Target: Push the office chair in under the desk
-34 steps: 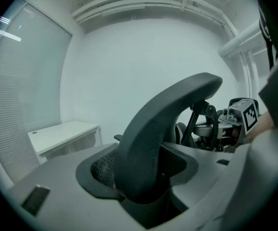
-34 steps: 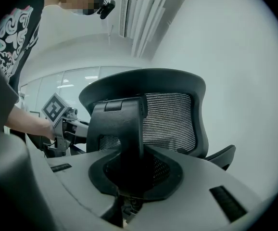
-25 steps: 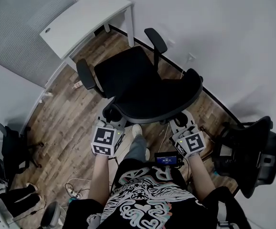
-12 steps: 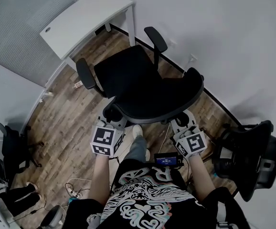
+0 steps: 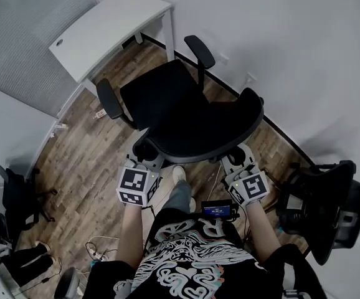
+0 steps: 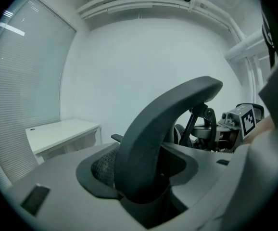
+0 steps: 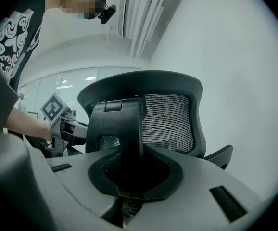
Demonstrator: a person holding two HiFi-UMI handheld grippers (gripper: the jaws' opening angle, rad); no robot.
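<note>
Two hand-held grippers, both on one chair. Far left, a white rectangular desk [image 5: 105, 27] stands in the room corner; next, the left hand-held gripper [image 5: 144, 156] has its jaws clamped on the curved backrest rim of the black mesh-backed office chair [image 5: 167, 98], which stands on the wood-plank floor [image 5: 86, 161], seat facing the desk, near it and not yet beneath it. Right of centre, the right hand-held gripper [image 5: 236, 157] has its jaws closed on a black upright part of the same backrest; far right, a second black office chair [image 5: 326, 204] stands apart by the wall.
</note>
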